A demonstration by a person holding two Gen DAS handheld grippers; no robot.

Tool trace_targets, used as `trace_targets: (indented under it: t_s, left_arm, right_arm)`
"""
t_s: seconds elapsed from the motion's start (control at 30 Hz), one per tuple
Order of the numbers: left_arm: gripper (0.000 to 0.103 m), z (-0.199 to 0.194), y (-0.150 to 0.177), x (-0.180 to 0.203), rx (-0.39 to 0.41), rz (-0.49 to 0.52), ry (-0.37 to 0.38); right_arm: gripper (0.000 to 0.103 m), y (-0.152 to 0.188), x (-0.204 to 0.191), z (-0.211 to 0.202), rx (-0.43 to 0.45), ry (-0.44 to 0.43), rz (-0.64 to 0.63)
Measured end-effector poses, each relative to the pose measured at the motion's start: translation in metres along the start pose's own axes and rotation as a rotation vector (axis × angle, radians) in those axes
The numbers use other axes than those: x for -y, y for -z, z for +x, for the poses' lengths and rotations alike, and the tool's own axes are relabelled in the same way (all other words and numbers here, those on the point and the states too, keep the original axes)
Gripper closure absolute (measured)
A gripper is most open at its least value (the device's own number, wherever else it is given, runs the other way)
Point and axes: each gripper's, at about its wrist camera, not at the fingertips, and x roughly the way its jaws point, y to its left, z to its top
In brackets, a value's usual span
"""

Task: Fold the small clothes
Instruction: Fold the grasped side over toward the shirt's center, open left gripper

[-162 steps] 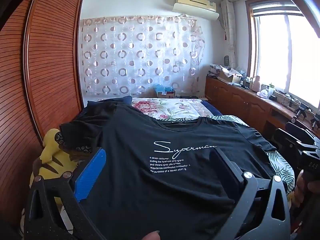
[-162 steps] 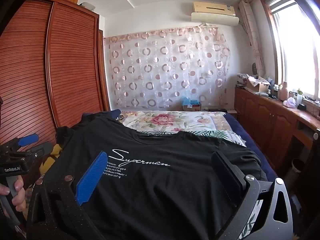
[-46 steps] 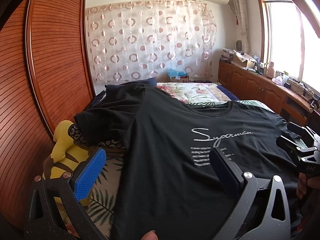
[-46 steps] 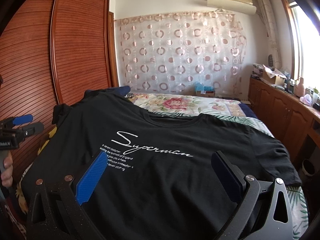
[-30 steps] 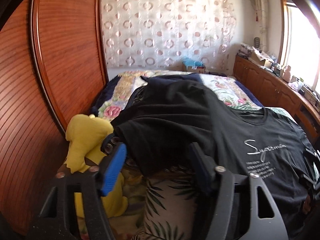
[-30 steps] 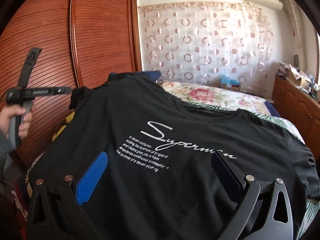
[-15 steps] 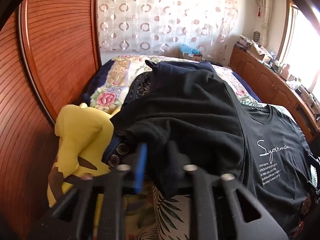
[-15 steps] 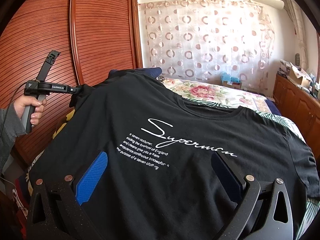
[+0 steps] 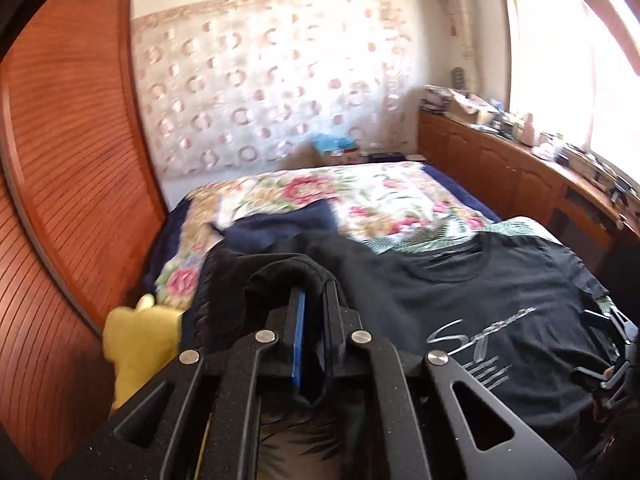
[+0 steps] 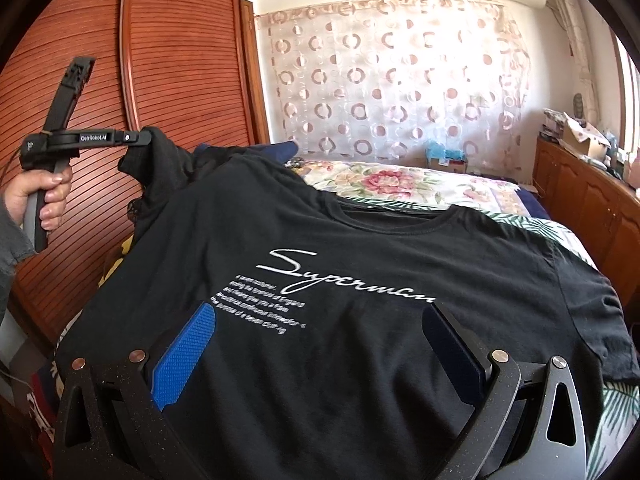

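A black T-shirt (image 10: 360, 264) with white "Superman" lettering lies spread face up on the bed; it also shows in the left wrist view (image 9: 500, 300). My left gripper (image 9: 314, 292) is shut on the shirt's left sleeve (image 9: 280, 272) and holds it lifted. In the right wrist view the left gripper (image 10: 138, 138) is at the far left, pinching that raised sleeve (image 10: 160, 160). My right gripper (image 10: 320, 340) is open and empty, its jaws wide apart over the shirt's lower part.
The bed (image 9: 380, 196) has a floral cover. A dark blue garment (image 9: 280, 228) lies behind the shirt. A yellow plush toy (image 9: 140, 332) sits by the wooden wardrobe (image 10: 180, 80) on the left. A wooden counter (image 9: 500, 160) runs along the right under the window.
My left gripper swung left to the sleeve, closed on it and lifted it. My right gripper stayed open over the shirt's lower part.
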Motion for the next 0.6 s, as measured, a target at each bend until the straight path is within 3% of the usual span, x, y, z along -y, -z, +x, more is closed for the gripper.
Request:
trace_targets:
  t_s: [0.2, 0.37, 0.6]
  left_arm:
    - [0.095, 0.007, -0.015, 0.039, -0.017, 0.105, -0.034]
    - [0.094, 0.003, -0.008, 0.011, -0.053, 0.053, -0.111]
    - [0.094, -0.02, 0.021, -0.024, -0.08, 0.017, -0.156]
  right_arm:
    - [0.0, 0.002, 0.001, -0.002, 0.01, 0.025, 0.03]
    - [0.0, 0.006, -0.011, -0.001, -0.002, 0.032, 0.029]
    - [0.0, 0.004, -0.023, 0.008, 0.002, 0.02, 0.031]
